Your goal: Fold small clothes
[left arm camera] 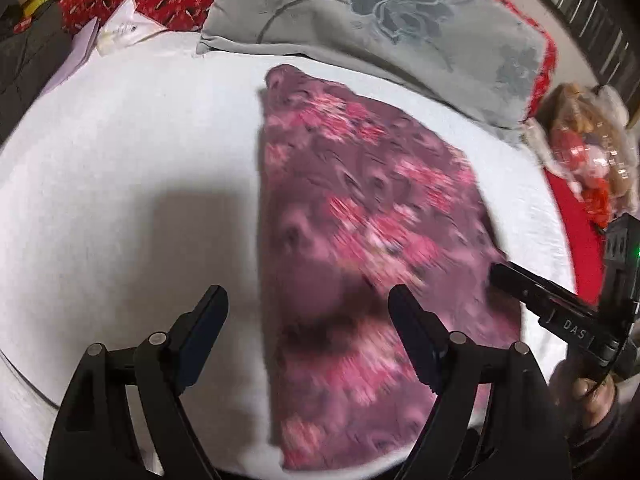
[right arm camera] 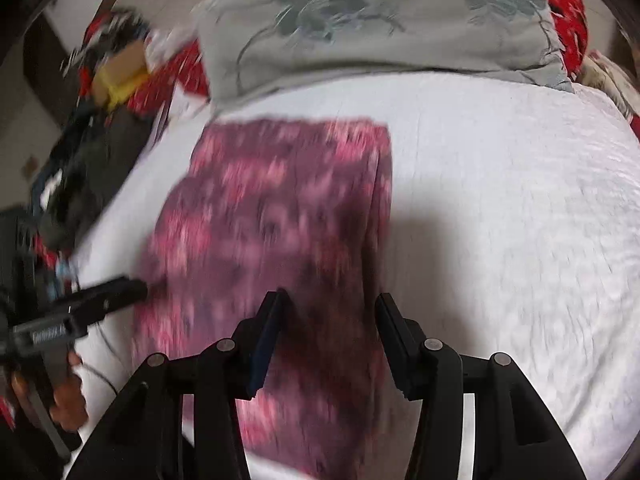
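In the left wrist view, the left gripper [left arm camera: 308, 304] hangs over a white bedcover [left arm camera: 120, 168] with its fingers [left arm camera: 208, 312] spread wide and nothing between them. A purple floral garment [left arm camera: 352, 216] lies flat on the cover, folded to a long panel running from near to far; its left edge passes between the fingers' tips. A grey flowered pillow [left arm camera: 360, 20] sits at the far side. At the right, the right gripper [left arm camera: 532, 300] reaches in toward the garment's right edge; its fingers blur together there.

In the right wrist view, the right gripper [right arm camera: 330, 300] is partly spread, empty, above the garment [right arm camera: 272, 208] near its right edge. The left gripper [right arm camera: 100, 296] enters from the left beside the cloth's left edge, held by a hand [right arm camera: 60, 392].
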Available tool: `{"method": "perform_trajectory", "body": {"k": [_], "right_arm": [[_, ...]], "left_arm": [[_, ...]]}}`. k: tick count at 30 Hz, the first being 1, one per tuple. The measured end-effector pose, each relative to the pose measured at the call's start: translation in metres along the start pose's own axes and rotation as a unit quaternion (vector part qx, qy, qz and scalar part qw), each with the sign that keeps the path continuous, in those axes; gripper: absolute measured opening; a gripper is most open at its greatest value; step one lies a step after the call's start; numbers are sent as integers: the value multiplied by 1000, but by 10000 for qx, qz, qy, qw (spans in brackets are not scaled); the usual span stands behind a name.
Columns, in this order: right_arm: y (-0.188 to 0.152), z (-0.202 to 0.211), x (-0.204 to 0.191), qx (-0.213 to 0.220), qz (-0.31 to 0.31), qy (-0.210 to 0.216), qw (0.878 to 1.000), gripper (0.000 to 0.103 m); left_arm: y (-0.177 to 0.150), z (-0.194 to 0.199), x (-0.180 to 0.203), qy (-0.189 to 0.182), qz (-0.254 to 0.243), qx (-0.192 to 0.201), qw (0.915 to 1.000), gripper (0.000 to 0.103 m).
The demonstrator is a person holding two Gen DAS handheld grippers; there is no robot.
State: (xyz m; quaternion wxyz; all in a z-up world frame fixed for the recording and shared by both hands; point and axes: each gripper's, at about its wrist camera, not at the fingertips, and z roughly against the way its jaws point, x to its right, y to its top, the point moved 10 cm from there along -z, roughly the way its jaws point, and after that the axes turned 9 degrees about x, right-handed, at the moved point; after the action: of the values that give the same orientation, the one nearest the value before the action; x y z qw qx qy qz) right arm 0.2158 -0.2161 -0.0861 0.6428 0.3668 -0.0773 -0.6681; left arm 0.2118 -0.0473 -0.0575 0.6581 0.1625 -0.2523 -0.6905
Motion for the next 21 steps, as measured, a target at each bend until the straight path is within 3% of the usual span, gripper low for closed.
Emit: {"method": "perform_trajectory", "body": {"k": [2,3,5,7,10,13,14,15,16,18,21], "right_arm": [[-2,-19,5,-110,-5,-87,9999,47],[-5,-26,5,-197,62,-55,9998,47],[-1,-26,7,-153,-87,128,9998,44],[14,-20,7,-8,-257,307,9992,46],[51,-24,16,355,-619,291,9970,48],[71,-47,19,292,-860,241,9956,48],[70,-59,19,110,-854,184,9961,42],[67,-72,18,-84,-727,75,9973,20],[68,-75,18,-83,-566,-29,9984,17],[67,-85,19,-57,-244,-224,9994,17],[73,-75,22,-33,-429,-202,9989,26]], "left_arm": [[-5,-18,-7,146,-58,-268,9995,83],[-8,-21,-8,1,59,-362,9993,83],[3,-15,-11,-237,299,-240,9990,83],[18,-13,-12,-199,316,-82,9993,83],[43,-21,-10,-212,369,-65,9991,83],[63,-32,-3,-224,300,12,9993,83],[65,-36,-2,-162,237,49,9996,83],[67,-45,-3,-27,125,60,9999,83],[65,-57,-7,164,38,-55,9998,83],[55,-72,-12,87,120,-328,9994,86],[56,-53,-20,-178,503,-249,9983,85]]}}
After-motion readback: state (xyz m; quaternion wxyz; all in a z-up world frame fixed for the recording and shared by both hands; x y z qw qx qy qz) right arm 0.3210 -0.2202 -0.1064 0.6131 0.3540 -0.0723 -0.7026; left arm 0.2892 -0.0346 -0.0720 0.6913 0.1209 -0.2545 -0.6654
